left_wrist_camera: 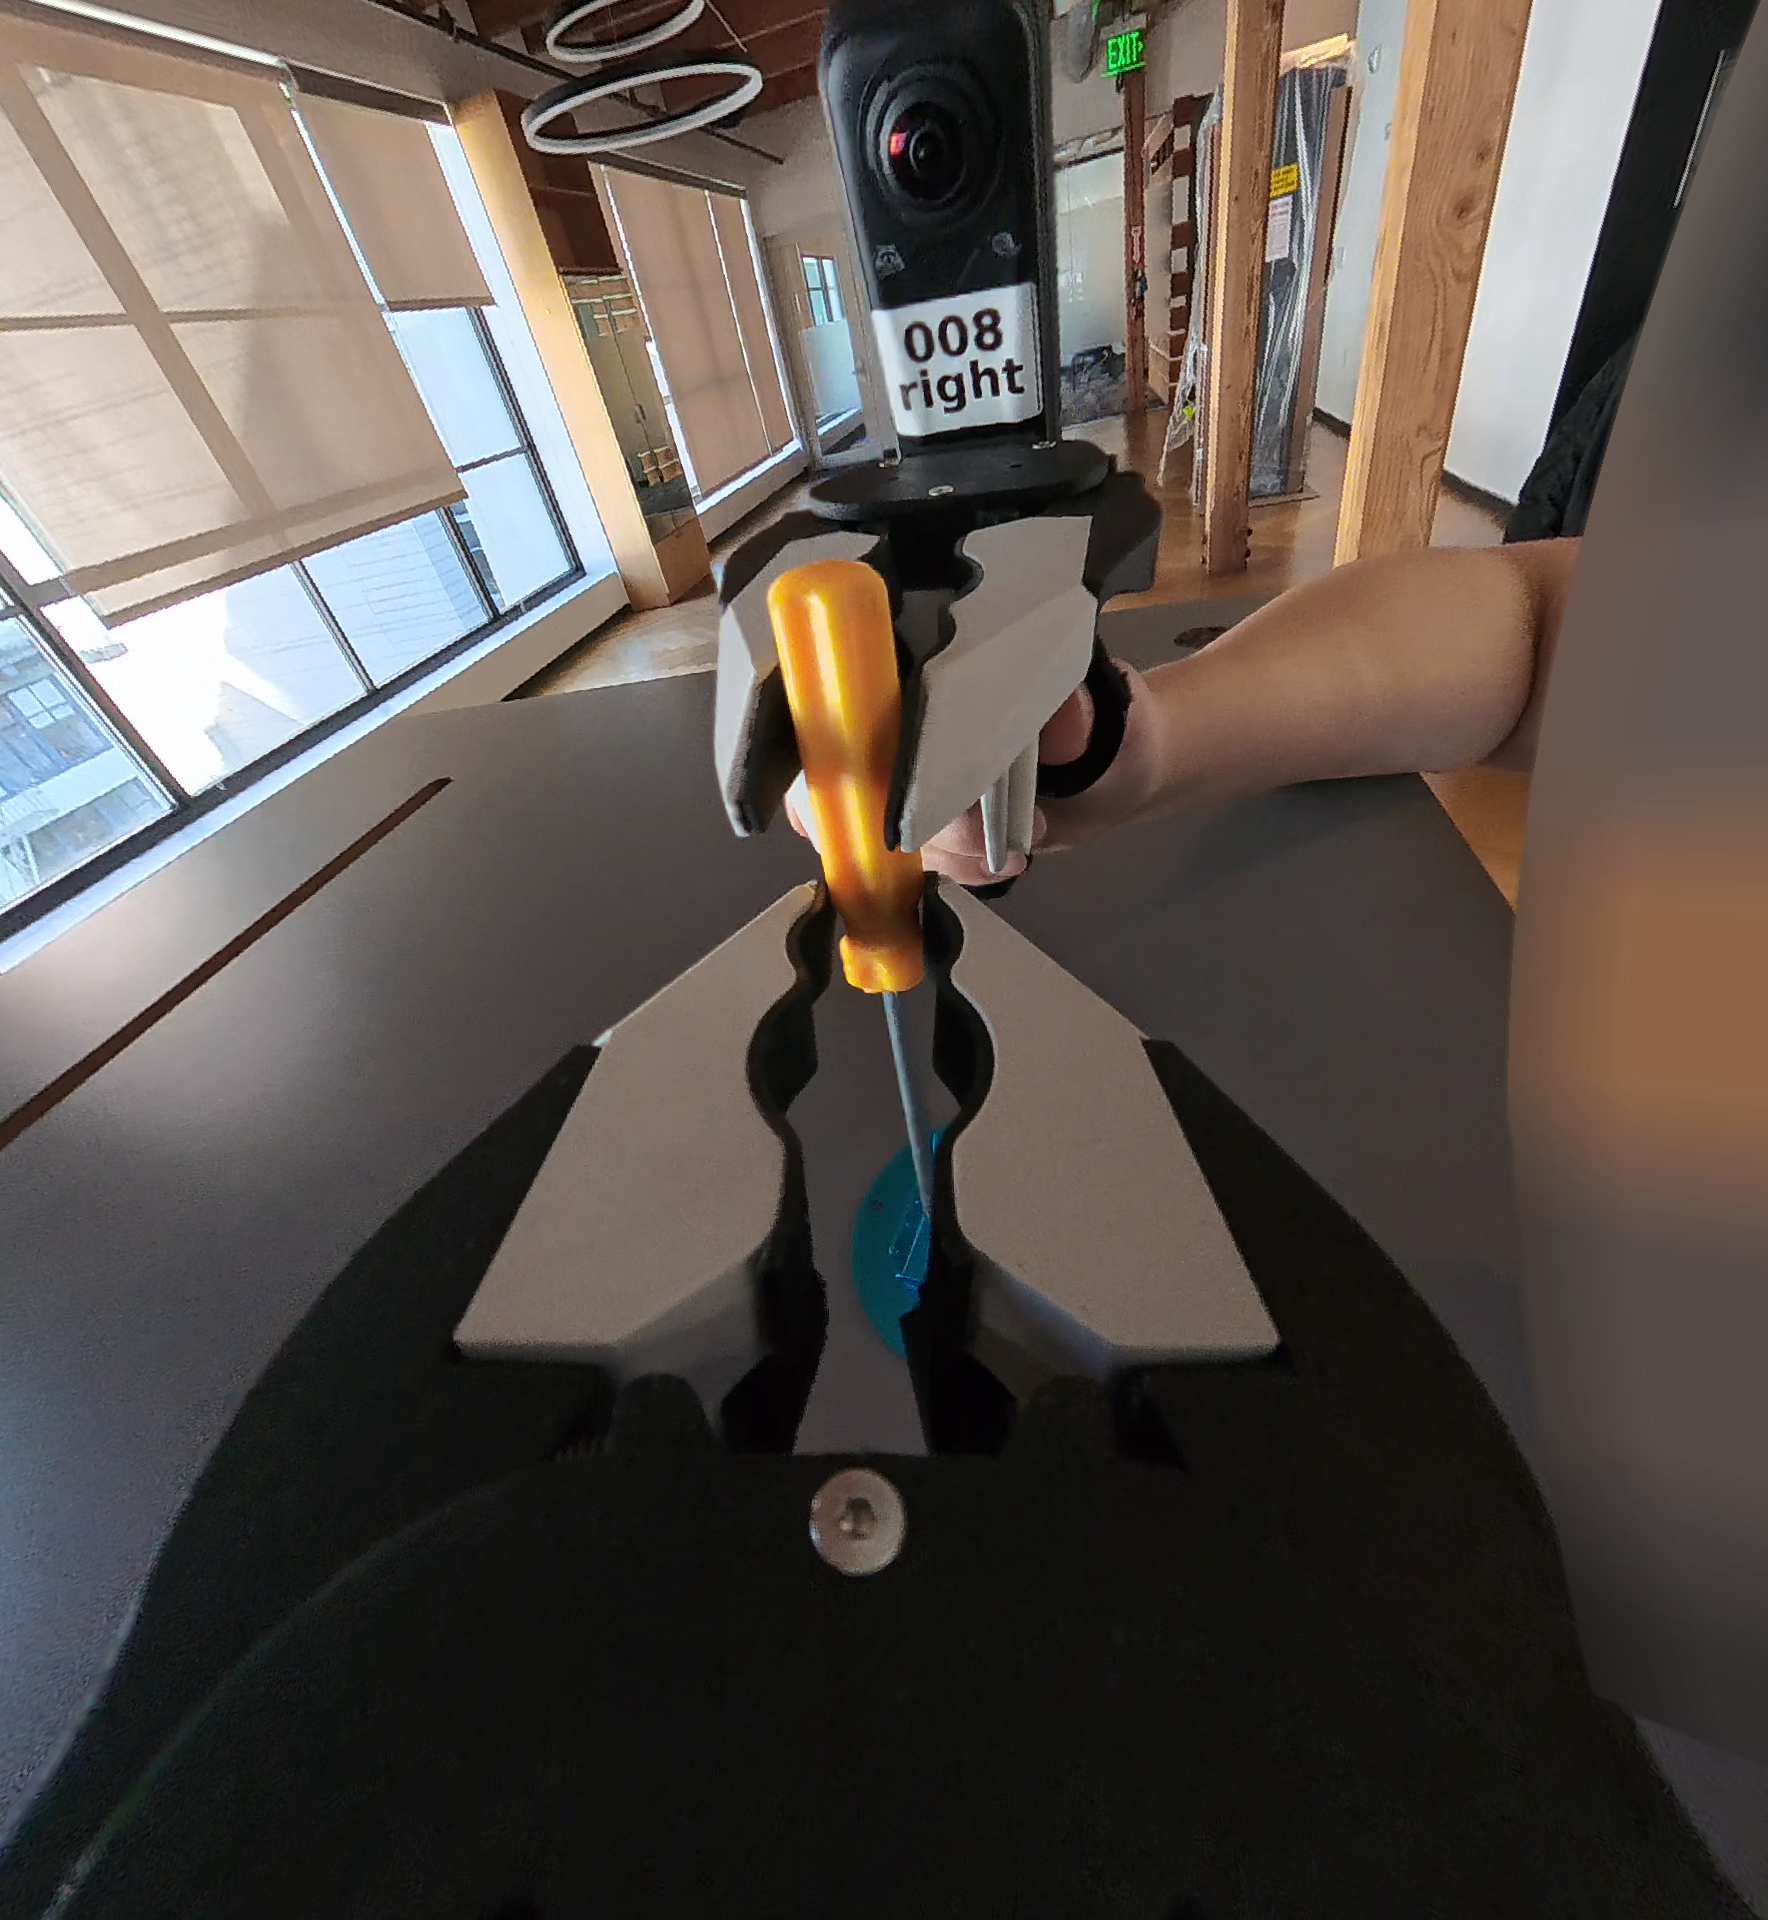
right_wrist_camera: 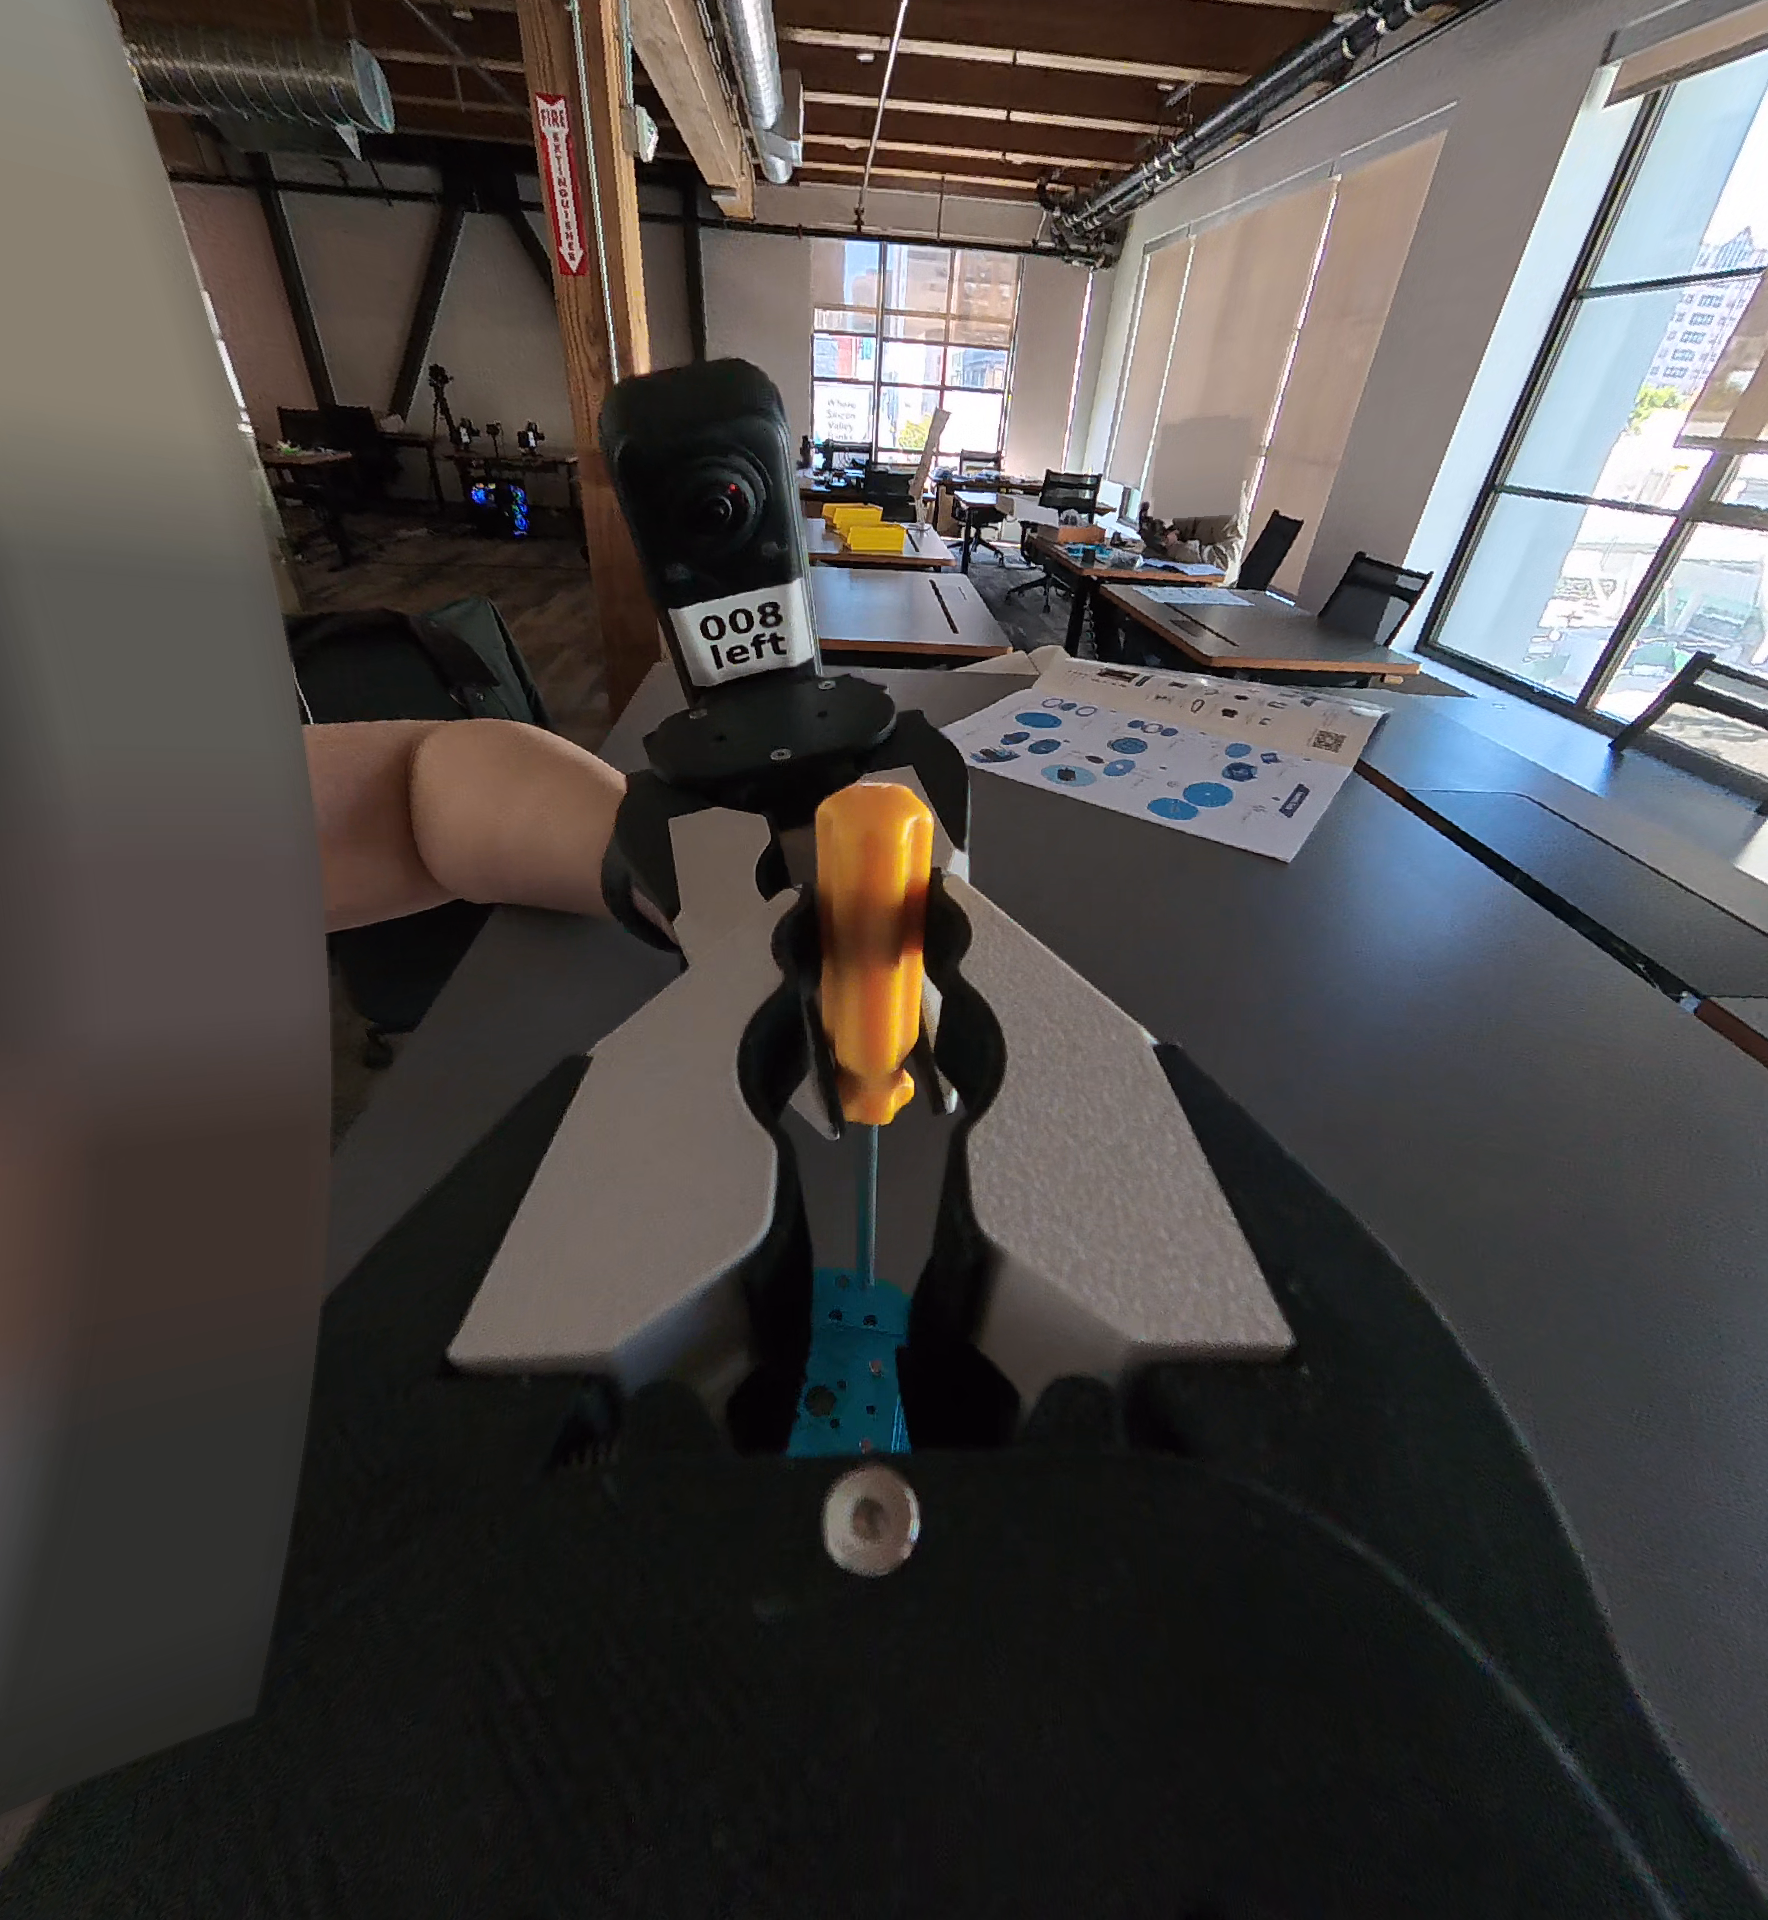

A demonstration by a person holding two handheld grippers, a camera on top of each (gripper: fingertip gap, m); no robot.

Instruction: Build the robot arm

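Gripping a small blue perforated part [left_wrist_camera: 895, 1262] low between its fingers, the left gripper [left_wrist_camera: 875, 914] sits narrow, the part pinched deep in the jaws rather than at the tips. Facing it, the right gripper [right_wrist_camera: 875, 925] is clamped on the orange handle of a screwdriver [right_wrist_camera: 872, 966], taken about mid-handle. Handle stands uppermost; the slim metal shaft runs downward, long axis near upright with a slight lean, and its tip meets the blue part, though the exact seat is too small to confirm. Judged handling: the screwdriver is light and rigid, its smooth faceted plastic handle liable to twist in the jaws, so the thick mid-handle is the sound hold; the blue part looks thin, stiff and easily tipped. Both grippers hang over a dark worktop [right_wrist_camera: 1327, 1039]. Farther off lies a printed sheet [right_wrist_camera: 1171, 764] with blue diagrams, beyond it desks and windows.
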